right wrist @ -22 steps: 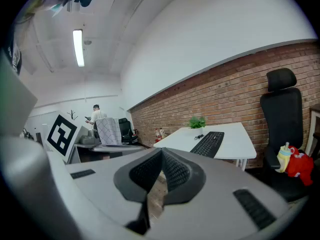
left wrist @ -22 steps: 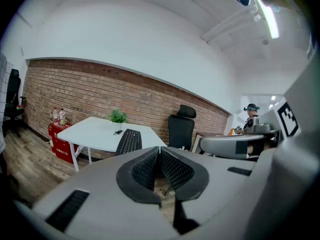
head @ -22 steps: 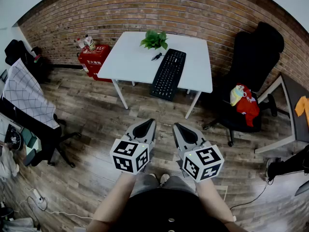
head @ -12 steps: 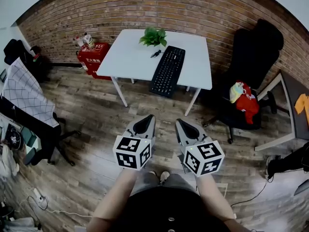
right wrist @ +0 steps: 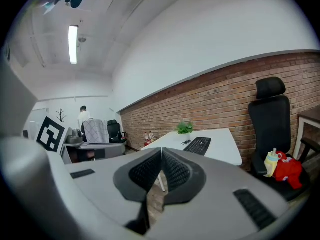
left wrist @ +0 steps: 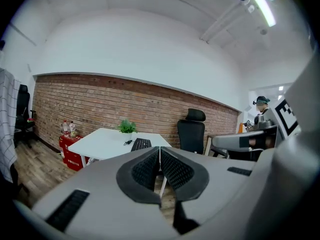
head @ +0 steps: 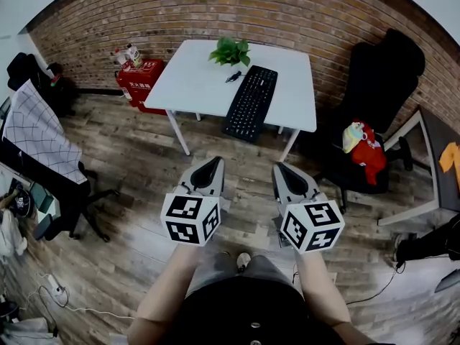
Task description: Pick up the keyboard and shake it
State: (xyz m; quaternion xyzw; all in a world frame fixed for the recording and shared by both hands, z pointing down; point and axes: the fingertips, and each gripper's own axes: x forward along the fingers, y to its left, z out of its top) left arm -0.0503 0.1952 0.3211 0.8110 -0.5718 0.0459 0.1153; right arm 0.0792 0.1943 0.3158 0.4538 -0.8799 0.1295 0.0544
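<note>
Black keyboard [head: 251, 103] flat and slantwise on white table [head: 194, 85], near plant [head: 230, 52].

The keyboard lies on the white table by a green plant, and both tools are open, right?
Not quite: the left tool and right tool are both shut, as each gripper view shows. The keyboard does lie on the white table by the green plant.

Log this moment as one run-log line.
phase: before pickup | left gripper: shut, empty | right gripper: shut, empty | black rectangular keyboard: flat on white table, untouched
</note>
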